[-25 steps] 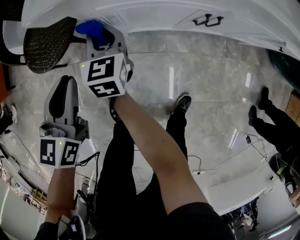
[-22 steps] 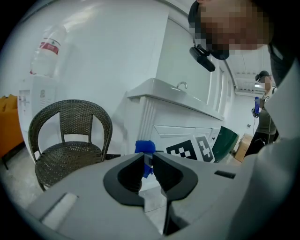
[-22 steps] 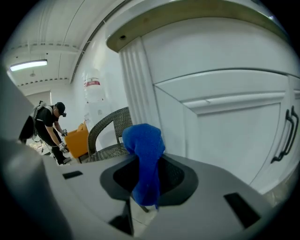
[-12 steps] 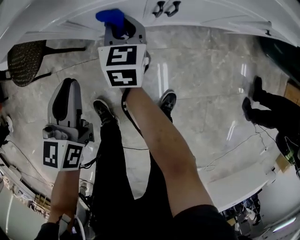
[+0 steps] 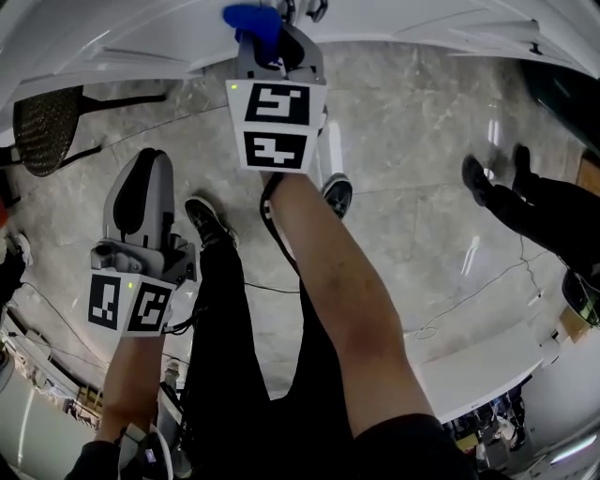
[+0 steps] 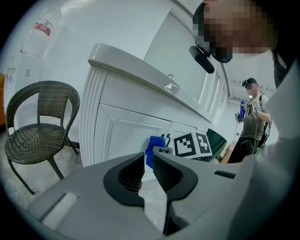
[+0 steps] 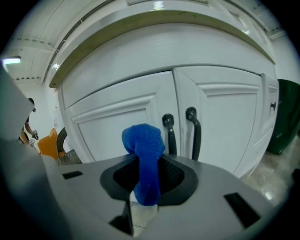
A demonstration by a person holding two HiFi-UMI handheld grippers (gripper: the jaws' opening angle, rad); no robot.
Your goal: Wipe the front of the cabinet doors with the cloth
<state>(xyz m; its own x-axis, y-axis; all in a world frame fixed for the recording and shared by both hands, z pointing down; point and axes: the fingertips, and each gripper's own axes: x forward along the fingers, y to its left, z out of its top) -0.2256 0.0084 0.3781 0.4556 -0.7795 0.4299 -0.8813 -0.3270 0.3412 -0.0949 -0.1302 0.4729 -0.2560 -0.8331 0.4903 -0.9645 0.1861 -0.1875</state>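
The blue cloth (image 7: 144, 145) is bunched and clamped between the jaws of my right gripper (image 7: 146, 171). It is held up close to the white cabinet's left door (image 7: 115, 124), just left of the two black handles (image 7: 169, 131); whether it touches the panel I cannot tell. The right door (image 7: 229, 117) lies beyond the handles. In the head view the right gripper (image 5: 264, 39) reaches to the cabinet (image 5: 394, 21) with the cloth (image 5: 251, 19) at its tip. My left gripper (image 5: 141, 180) hangs lower left over the floor, jaws together with nothing between them (image 6: 147, 168).
A dark wicker chair (image 6: 37, 126) stands left of the cabinet. Another person's legs and dark shoes (image 5: 525, 202) are on the marble floor at the right, with cables (image 5: 469, 300) trailing nearby. A green bin (image 7: 287, 117) sits right of the cabinet.
My right gripper has carried the cloth rightward along the cabinet front, from the left part of the door to beside the handles. The left gripper has hardly moved.
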